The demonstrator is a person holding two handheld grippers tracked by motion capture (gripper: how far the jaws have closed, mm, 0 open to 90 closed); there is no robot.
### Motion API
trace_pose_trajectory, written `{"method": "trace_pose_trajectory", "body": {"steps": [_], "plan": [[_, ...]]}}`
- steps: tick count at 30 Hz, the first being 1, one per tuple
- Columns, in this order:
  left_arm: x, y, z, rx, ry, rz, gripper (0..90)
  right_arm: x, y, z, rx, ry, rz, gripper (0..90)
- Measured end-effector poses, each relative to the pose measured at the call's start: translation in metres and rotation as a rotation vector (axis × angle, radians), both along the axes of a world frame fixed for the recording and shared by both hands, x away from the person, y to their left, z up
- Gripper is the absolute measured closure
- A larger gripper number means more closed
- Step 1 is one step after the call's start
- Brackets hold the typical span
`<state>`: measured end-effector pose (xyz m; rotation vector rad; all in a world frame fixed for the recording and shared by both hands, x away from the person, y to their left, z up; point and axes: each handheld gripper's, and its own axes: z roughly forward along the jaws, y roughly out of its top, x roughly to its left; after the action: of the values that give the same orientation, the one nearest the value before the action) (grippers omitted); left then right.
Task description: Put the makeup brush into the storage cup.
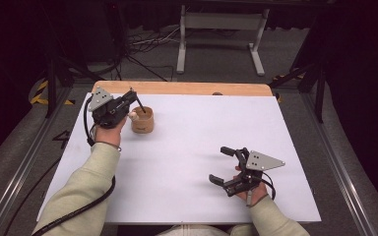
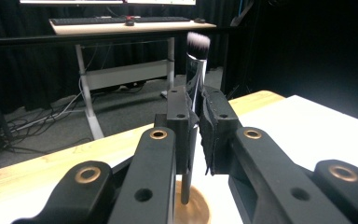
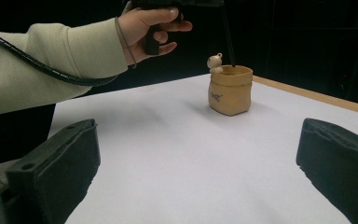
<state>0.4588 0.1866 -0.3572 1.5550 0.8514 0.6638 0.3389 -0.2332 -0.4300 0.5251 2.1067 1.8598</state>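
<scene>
Tan sack-shaped holder (image 1: pixel 142 120) stands at table's far left; left gripper (image 2: pixel 196 122) clenched on black-handled makeup brush (image 2: pixel 196 70), handle tip (bristles up) at holder mouth. Insertion begun, release outstanding. Right gripper (image 1: pixel 225 165) gaping, idle, well apart.

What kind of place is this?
Probably a lab or recording workspace: a white-covered table ringed by dark curtains, a desk with keyboard behind, and loose cables on the grey floor.

Brush (image 2: pixel 196 79) handle's lower end is hidden inside the holder (image 2: pixel 193 211)
</scene>
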Motion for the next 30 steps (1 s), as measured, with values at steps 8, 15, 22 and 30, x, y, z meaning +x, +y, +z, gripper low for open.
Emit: {"method": "trace_pose_trajectory", "body": {"steps": [8,15,22,30], "plan": [[0.005,0.003,-0.01,0.01,0.019,0.01,82.6,0.0,0.0,0.0,0.0,0.001,0.001,0.1],[0.008,0.003,-0.016,0.011,0.04,0.007,82.6,0.0,0.001,-0.001,-0.002,0.002,0.003,0.1],[0.011,0.003,-0.021,0.011,0.058,0.002,82.6,0.0,0.0,-0.001,-0.002,0.005,0.003,0.1],[0.005,0.009,-0.016,0.035,0.052,-0.038,48.4,0.0,0.0,0.0,0.0,-0.003,0.003,0.2]]}}
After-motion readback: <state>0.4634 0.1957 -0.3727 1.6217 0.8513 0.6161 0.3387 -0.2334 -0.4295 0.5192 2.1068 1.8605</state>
